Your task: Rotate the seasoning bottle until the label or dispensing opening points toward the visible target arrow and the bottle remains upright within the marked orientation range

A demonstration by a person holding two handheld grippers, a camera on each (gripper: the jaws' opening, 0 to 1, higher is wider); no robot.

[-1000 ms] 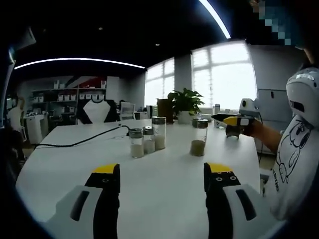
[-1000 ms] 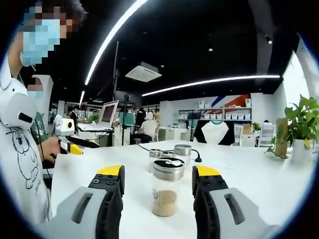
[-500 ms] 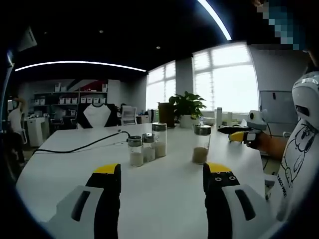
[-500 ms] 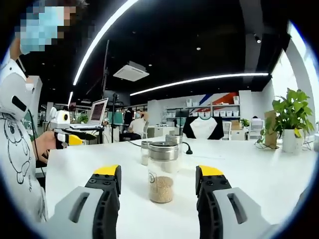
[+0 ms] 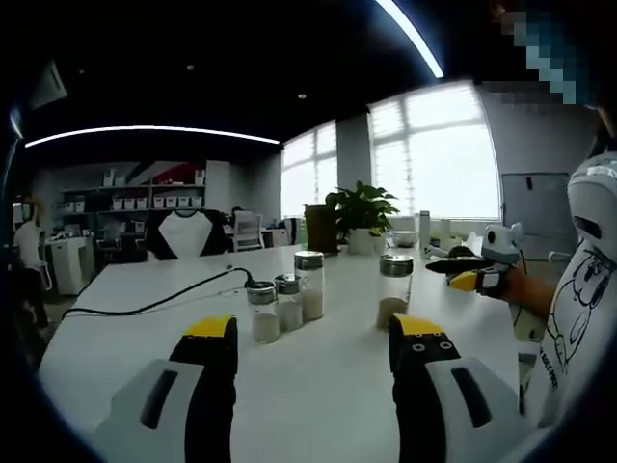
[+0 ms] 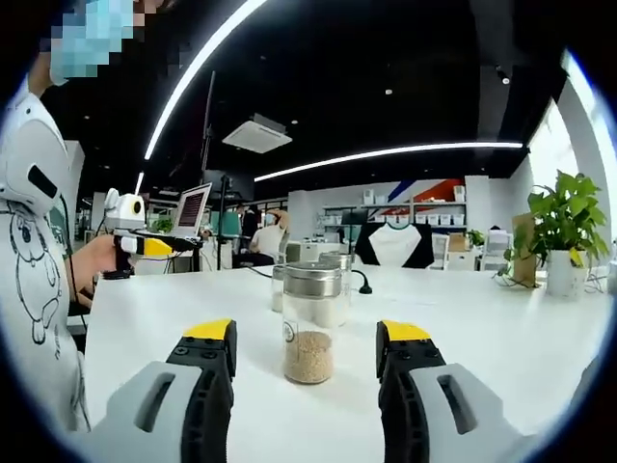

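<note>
Spread wide and pinching nothing, the jaws of my right gripper [image 6: 304, 338] frame the seasoning bottle [image 6: 309, 322], which stands straight ahead of them on the white table [image 6: 501, 338], a little way beyond the tips and not touched by either one. Its long axis is upright, metal cap on top, pale granules settled in the bottom third, and a small round label faces roughly back toward me. Just behind it sit more shakers [image 6: 333, 289], so the bottle is the nearest of that group to my right jaws.

My left gripper [image 5: 307, 338] is also spread and holding nothing. From its side the same bottle [image 5: 394, 290] stands ahead and to the right of the jaws, well apart from them, while the cluster of three shakers [image 5: 285, 297] lies left of the bottle. I judge the right gripper the nearer and better lined up, so the grasp should be its job: push straight forward until the bottle sits between the jaws, then close and twist about the vertical.

Both grippers are held low and roughly level over the table, pointing across it. In the left gripper view I see my right hand [image 5: 492, 282] carrying its gripper beyond the bottle to the right. I can't make out any target arrow on the table.
</note>
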